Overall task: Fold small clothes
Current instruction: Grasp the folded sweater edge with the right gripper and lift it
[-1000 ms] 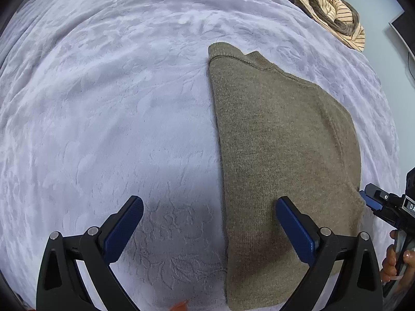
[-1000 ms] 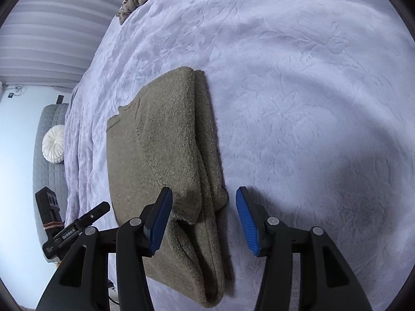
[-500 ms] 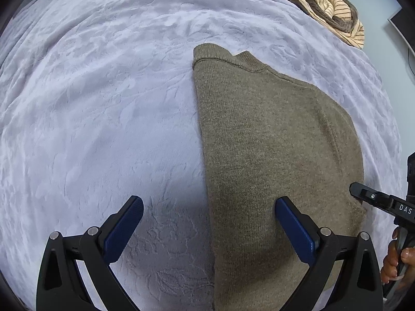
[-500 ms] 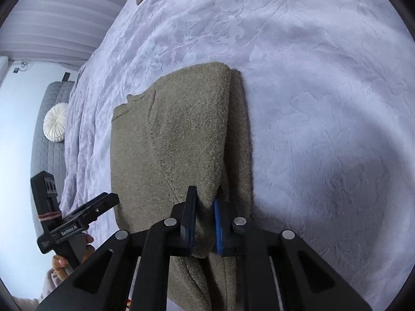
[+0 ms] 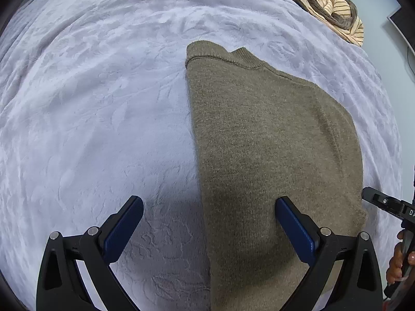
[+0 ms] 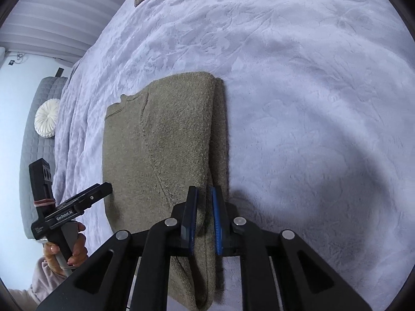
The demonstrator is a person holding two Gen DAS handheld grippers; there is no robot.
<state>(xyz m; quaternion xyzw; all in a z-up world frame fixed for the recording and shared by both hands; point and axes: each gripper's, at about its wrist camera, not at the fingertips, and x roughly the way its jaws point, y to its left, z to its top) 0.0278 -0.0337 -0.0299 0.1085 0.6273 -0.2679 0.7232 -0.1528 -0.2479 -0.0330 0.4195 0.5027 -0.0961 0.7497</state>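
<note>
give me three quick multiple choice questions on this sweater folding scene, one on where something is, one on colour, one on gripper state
1. Where does the striped garment lie in the left wrist view?
A. on top of the sweater
B. at the far right edge of the bed
C. between the left gripper's fingers

2. What colour is the sweater being folded?
A. olive brown
B. bright red
C. white

3. How does the right gripper stand?
A. wide open above bare blanket
B. out of view
C. shut on the sweater's folded edge

Answers:
1 B: the striped garment sits bunched at the far right edge of the lavender blanket, apart from the sweater.
2 A: the knit is olive brown in both views.
3 C: the right gripper has its blue pads pinched on the sweater's folded edge, while the left gripper is open.
</note>
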